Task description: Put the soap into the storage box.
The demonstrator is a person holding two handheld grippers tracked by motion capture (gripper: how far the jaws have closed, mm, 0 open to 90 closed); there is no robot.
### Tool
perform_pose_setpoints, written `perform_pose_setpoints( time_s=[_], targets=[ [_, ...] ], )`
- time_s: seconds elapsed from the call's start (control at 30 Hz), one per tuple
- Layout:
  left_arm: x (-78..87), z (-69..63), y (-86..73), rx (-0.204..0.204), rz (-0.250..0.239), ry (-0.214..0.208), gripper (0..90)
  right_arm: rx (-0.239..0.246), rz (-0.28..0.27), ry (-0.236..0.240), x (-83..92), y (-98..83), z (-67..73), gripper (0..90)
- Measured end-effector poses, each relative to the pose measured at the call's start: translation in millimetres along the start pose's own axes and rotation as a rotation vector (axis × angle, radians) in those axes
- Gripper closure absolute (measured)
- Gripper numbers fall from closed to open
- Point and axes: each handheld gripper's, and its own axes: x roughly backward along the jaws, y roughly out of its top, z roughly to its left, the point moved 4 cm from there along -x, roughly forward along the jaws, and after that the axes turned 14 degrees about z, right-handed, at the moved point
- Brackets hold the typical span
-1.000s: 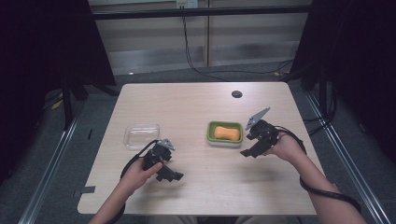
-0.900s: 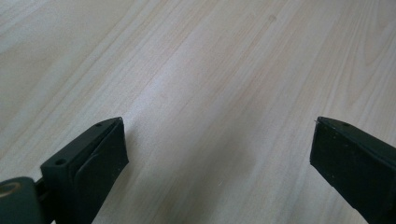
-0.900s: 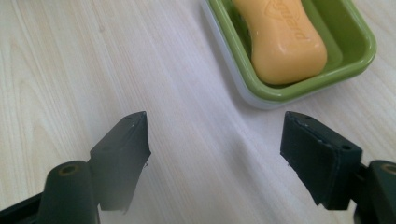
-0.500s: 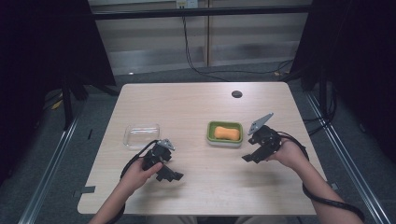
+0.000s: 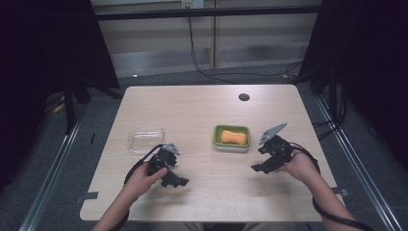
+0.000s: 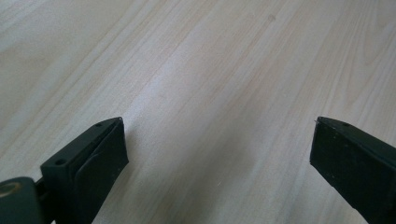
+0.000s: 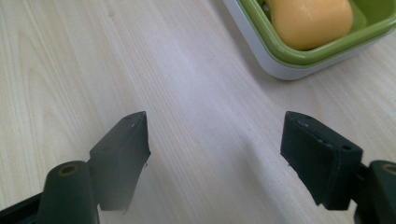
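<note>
A green dish (image 5: 231, 144) with a white base holds an orange bar of soap (image 5: 234, 137) right of the table's middle. In the right gripper view the dish (image 7: 280, 56) and the soap (image 7: 310, 17) lie at the top right. My right gripper (image 5: 257, 167) stands open just right of the dish, low over the wood, with nothing between its fingers (image 7: 122, 154). My left gripper (image 5: 180, 182) rests open near the front left of the table. Bare wood lies between its fingers (image 6: 95, 163). A clear plastic lid or tray (image 5: 146, 139) lies behind the left gripper.
The light wooden table (image 5: 192, 110) has a dark round hole (image 5: 244, 96) at its back right. Black cables trail from both grippers off the front edge. Metal rails and dark floor flank the table on both sides.
My right gripper has drifted toward the table's front and sunk slightly, away from the green dish. The left gripper has kept still.
</note>
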Motion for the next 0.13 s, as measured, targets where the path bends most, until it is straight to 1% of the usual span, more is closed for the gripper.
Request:
perform_pose_setpoints(
  time_s=[0.03, 0.07, 0.13],
  targets=[
    [-0.1, 0.0, 0.0, 0.000, 0.002, 0.001, 3.9, -0.006, -0.001, 0.000, -0.7, -0.7, 0.1, 23.5],
    [1.9, 3.5, -1.4, -0.053, 0.042, 0.014, 3.9, -0.008, -0.002, -0.001, -1.3, -1.1, -0.2, 23.1],
    [1.9, 2.5, -1.3, -0.042, 0.041, 0.012, 4.0, -0.016, 0.012, -0.009, -3.1, -2.7, -0.7, 22.8]
  ],
)
